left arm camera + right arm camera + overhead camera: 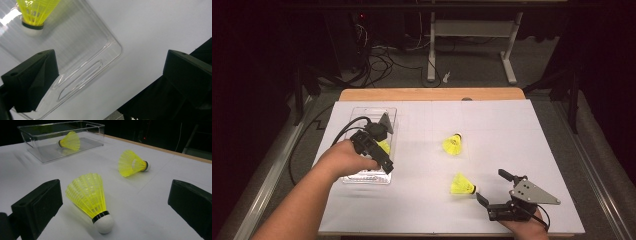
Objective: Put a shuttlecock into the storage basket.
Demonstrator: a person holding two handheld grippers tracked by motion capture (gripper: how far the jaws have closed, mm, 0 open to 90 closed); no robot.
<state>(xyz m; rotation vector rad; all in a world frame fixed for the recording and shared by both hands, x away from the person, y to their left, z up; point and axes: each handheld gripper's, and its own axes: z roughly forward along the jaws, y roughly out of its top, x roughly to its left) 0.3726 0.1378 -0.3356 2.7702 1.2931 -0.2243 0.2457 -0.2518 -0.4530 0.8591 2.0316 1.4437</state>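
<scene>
Ribbed yellow plastic shuttlecock (90, 197), white rounded cork, between spread right tool (112, 202), clear rectangular box (37, 135), left tool (110, 80) apart.

Count of items on the desk (512, 130): three yellow shuttlecocks. One lies inside the tray (68, 141), two lie on the open surface, the nearer (91, 197) and the farther (132, 163). One clear plastic tray (357, 177). Two handheld grippers, one left (384, 145), one right (492, 187).

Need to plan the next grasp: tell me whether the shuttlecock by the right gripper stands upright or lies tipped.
Tipped. The shuttlecock lies on its side on the white table, between the open right gripper jaws.
</scene>
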